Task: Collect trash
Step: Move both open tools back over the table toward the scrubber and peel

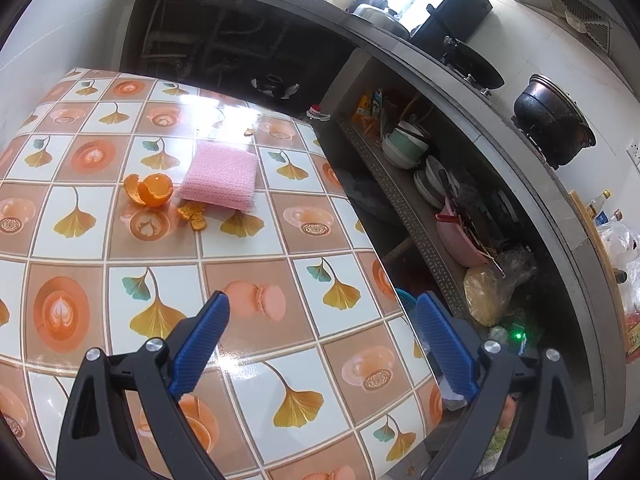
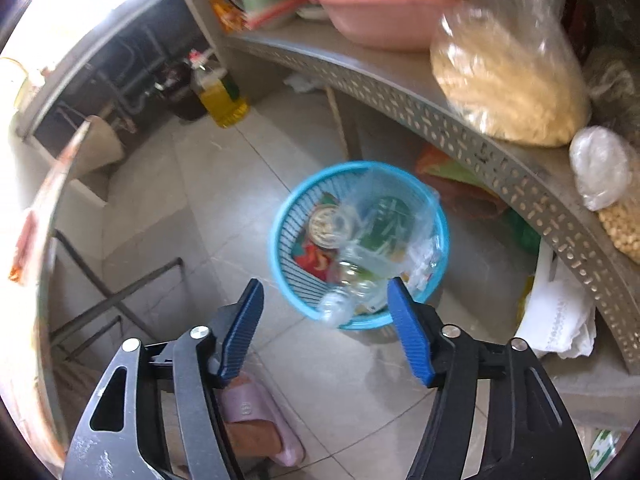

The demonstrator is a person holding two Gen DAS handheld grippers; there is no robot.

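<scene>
So the two cameras are looking at totally different stuff. The left wrist view gets the table (image 1: 248, 240) with its glossy tile-print cover (ginkgo leaves, latte cups, macarons), and beyond it the long kitchen counter (image 1: 400, 52) with a wok (image 1: 476, 68) and a dark pot (image 1: 552, 120) on the burners, plus a shelf (image 1: 404, 216) underneath stuffed with bowls and a pink basin (image 1: 460, 240). The right wrist view shows none of the tabletop, it's pointed down at the grey floor tiles (image 2: 168, 208) and a blue trash basket (image 2: 286, 236) sitting just beside that same perforated metal shelf (image 2: 400, 96). The basket has a clear bag and a jumble of wrappers and plastic bits in it, kinda blurry so I can't make out each piece. There's also a yellow oil bottle (image 2: 220, 96) back by the pipes and a pink slipper (image 2: 256, 408) at the bottom edge. Trash left on the table: orange peel (image 1: 150, 188) right next to a pink cloth (image 1: 220, 176), with smaller peel scraps (image 1: 194, 216) just in front of it. Left gripper (image 1: 320, 332) hangs over the near table edge, jaws wide apart, nothing in them. Right gripper (image 2: 326, 308) sits above the basket, jaws well spread and empty too.
</scene>
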